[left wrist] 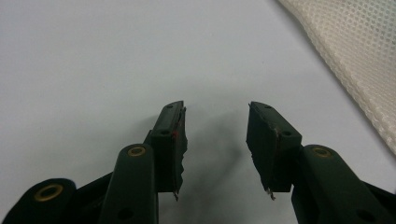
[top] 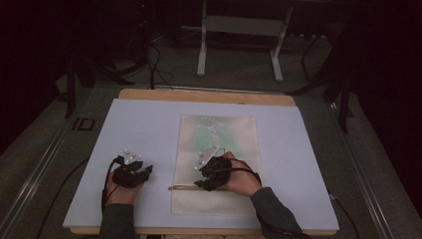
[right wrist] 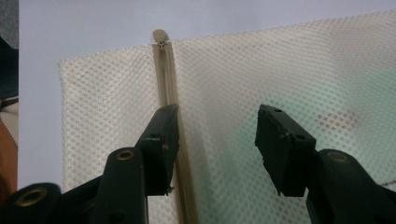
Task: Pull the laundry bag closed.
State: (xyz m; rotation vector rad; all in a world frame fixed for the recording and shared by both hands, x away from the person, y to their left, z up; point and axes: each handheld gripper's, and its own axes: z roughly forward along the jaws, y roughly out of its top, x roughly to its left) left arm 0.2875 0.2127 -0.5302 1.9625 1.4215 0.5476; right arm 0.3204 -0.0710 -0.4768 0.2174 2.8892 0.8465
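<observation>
Two grippers are in my high view, both low in the frame over a pale sheet [top: 149, 129] that covers the table [top: 209, 95]. My left gripper [top: 133, 172] sits at lower left on bare sheet, just clear of the mesh bag [top: 219, 134]. In the left gripper view [left wrist: 215, 140] its jaws stand apart with nothing between them, and the bag's edge [left wrist: 355, 56] crosses the upper right corner.

My right gripper [top: 214, 174] rests on the bag's lower part at centre frame, a hand [top: 244, 180] behind it. In the right gripper view [right wrist: 217, 149] the jaws are apart over the mesh [right wrist: 280, 70]. The zip [right wrist: 167, 84] runs up the frame beside the left jaw, its pull [right wrist: 160, 36] at the top edge of the bag. Something green [right wrist: 369, 112] shows faintly through the mesh at the right; I cannot tell what it is.
</observation>
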